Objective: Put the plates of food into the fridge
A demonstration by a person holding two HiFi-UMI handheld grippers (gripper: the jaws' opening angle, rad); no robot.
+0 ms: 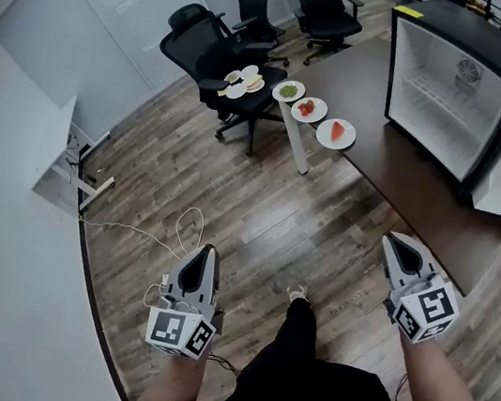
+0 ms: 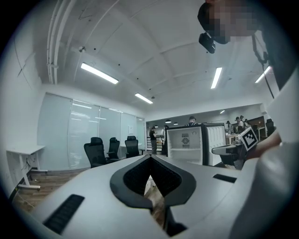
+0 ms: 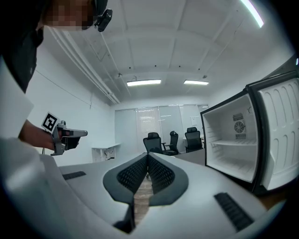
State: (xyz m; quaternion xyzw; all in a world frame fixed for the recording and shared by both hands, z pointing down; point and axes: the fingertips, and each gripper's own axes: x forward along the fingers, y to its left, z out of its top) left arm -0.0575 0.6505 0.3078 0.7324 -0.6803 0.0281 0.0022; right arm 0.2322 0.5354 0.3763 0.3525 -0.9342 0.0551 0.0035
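While left tongs [image 1: 207, 252] and right tongs [image 1: 394, 240] hang closed, empty, over open floor [image 1: 257, 215], three plates [image 1: 308, 109] line the worktop [image 1: 398, 172] edge, fridge [image 1: 449, 95] open beyond.

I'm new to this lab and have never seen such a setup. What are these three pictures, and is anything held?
A person holds a two-jaw gripper in each hand. The head view looks down from their head at the left gripper and right gripper. The other two views ride on each gripper, looking along its jaws. Both are shut and empty. On the dark table stand an open, empty fridge and three plates of food.
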